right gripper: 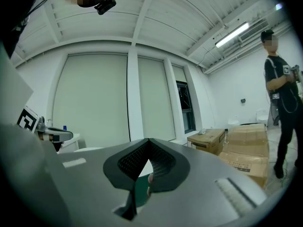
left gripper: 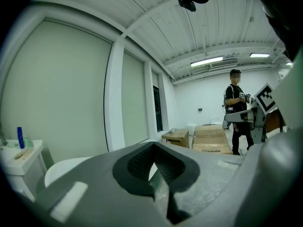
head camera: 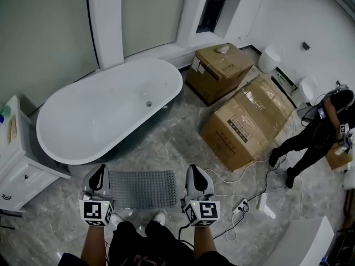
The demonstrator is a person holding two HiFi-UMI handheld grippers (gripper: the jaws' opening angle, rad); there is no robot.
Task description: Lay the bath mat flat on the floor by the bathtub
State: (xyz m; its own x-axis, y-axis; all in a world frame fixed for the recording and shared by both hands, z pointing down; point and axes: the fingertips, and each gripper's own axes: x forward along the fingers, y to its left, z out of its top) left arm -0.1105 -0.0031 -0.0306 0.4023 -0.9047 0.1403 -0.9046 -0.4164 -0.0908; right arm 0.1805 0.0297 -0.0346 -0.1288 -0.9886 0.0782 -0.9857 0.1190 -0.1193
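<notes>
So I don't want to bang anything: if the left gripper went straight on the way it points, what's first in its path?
Probably the bathtub, straight ahead of the left gripper. Height is unclear: held high, it might pass over the rim toward the window.

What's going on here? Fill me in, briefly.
A person stands by the bathtub with the grey bath mat stretched between two tools: the left hand-held gripper and right hand-held gripper are each shut on one end. The mat seems held above the floor, not yet laid down. A second person stands near cardboard boxes behind.
</notes>
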